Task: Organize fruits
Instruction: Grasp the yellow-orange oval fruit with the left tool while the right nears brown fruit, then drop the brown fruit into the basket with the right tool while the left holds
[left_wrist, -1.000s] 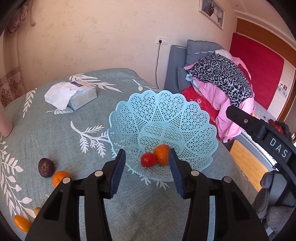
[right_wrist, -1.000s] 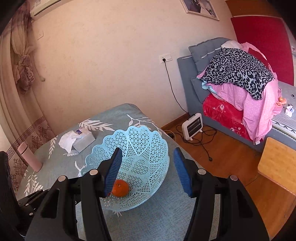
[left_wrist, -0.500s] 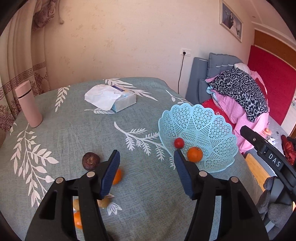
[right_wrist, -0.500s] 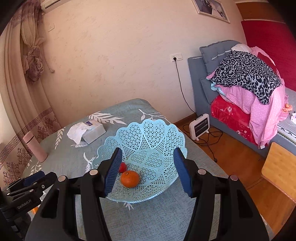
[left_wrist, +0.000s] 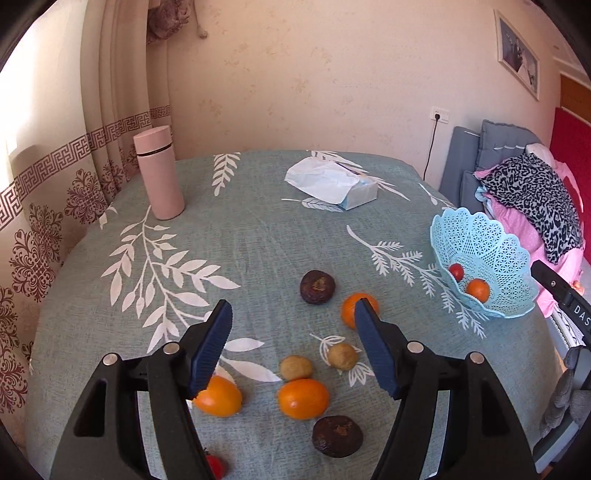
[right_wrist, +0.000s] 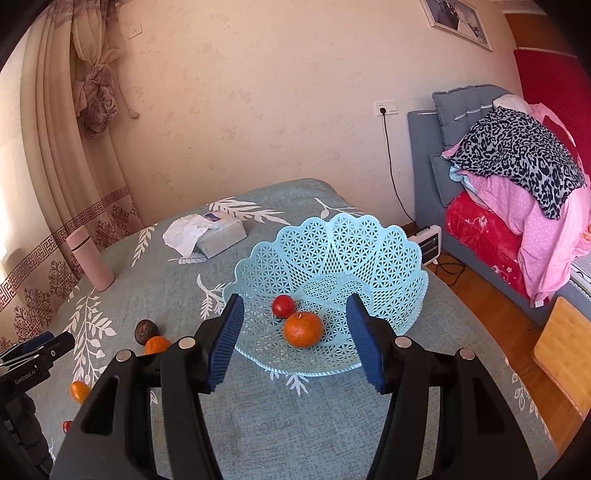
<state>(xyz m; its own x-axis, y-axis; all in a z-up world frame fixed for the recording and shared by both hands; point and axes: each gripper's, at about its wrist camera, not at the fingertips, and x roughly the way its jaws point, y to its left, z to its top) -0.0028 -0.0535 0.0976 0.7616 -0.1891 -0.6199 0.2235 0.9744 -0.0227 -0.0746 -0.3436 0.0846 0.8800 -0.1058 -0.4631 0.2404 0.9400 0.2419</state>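
A light blue lattice basket (right_wrist: 332, 243) (left_wrist: 484, 243) stands on the table and holds an orange (right_wrist: 303, 329) and a small red fruit (right_wrist: 283, 306). My right gripper (right_wrist: 295, 339) is open and empty just in front of the basket. My left gripper (left_wrist: 293, 332) is open and empty above loose fruit on the cloth: three oranges (left_wrist: 360, 306) (left_wrist: 303, 398) (left_wrist: 218, 398), two dark brown fruits (left_wrist: 317, 287) (left_wrist: 337, 435), two small tan fruits (left_wrist: 295, 367) (left_wrist: 342, 356) and a red one (left_wrist: 216, 466) at the bottom edge.
A pink flask (left_wrist: 159, 173) stands at the back left of the table. A tissue box (left_wrist: 332, 182) lies at the back. A sofa with piled clothes (right_wrist: 517, 173) and a heater (right_wrist: 430, 243) are to the right, beyond the table's edge.
My left gripper has swung left, from over the basket to above the loose fruit. My right gripper has drawn back a little, so more of the basket shows.
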